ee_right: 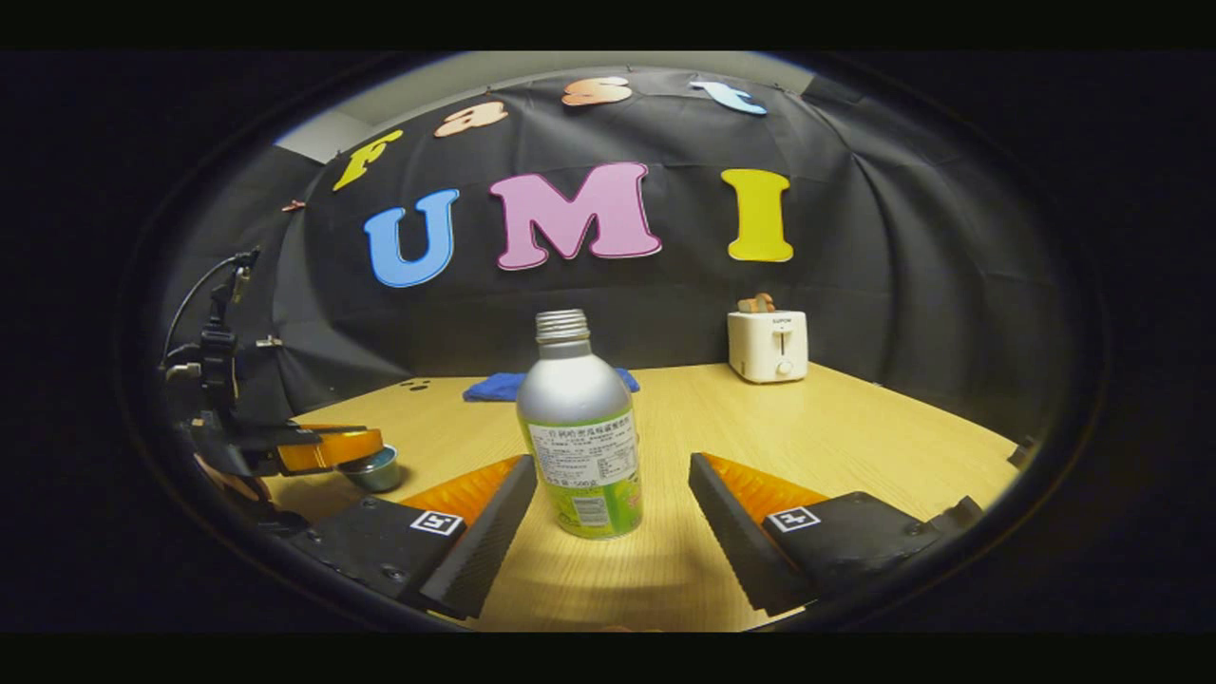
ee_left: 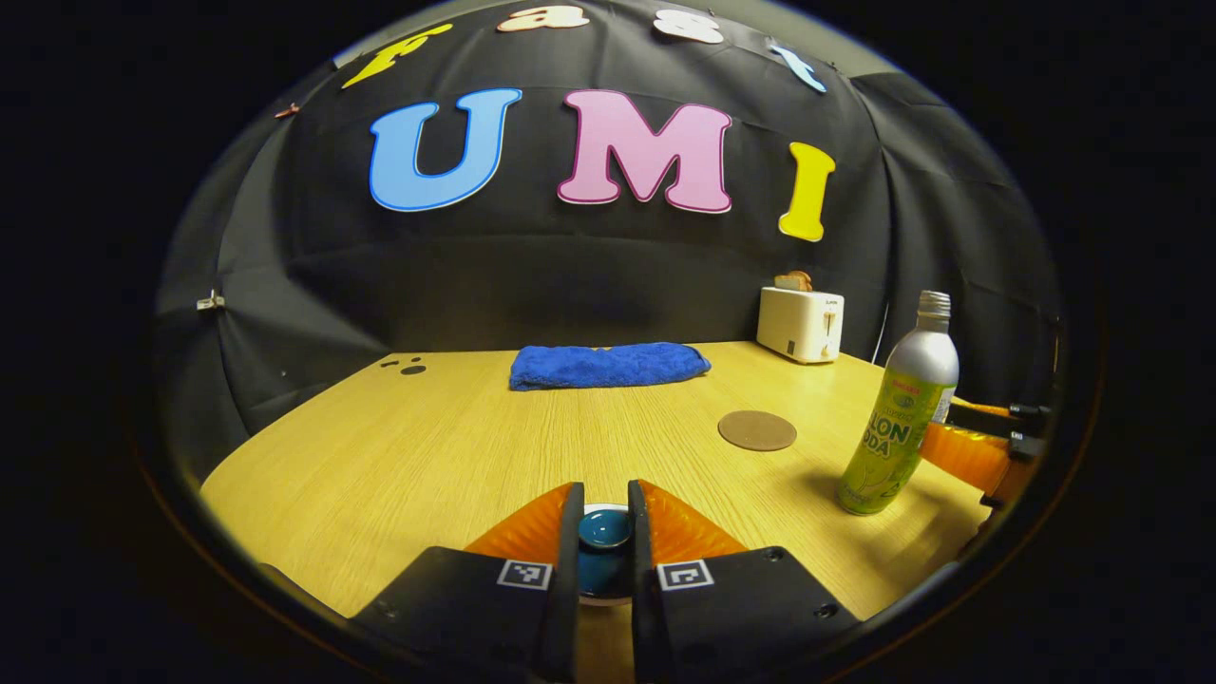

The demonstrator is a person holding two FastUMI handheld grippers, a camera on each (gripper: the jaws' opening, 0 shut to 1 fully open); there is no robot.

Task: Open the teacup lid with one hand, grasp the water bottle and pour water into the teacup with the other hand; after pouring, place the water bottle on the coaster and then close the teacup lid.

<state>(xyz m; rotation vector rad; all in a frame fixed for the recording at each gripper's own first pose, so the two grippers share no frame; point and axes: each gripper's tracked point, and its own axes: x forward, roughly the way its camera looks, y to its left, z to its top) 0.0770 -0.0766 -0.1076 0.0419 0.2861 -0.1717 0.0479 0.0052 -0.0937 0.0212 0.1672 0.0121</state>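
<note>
My left tool (ee_left: 604, 508) pinches the teacup lid (ee_left: 604, 528) narrowly, hiding the cup. My right tool (ee_right: 608, 494) gapes wide around the bottle (ee_right: 579, 427), untouched. Coaster (ee_left: 757, 430) at two o'clock; open bench (ee_left: 456, 446) beyond, towel (ee_left: 608, 365) at twelve.

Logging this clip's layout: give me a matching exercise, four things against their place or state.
Things:
1. bottle
2. coaster
3. towel
4. toaster

Places or states:
A. folded, at the table's far edge
B. bare, flat on the table
C. upright, cap off, between the right gripper's open fingers
D. far corner, something sticking out of its slot

Pairs: 1-C, 2-B, 3-A, 4-D
</note>
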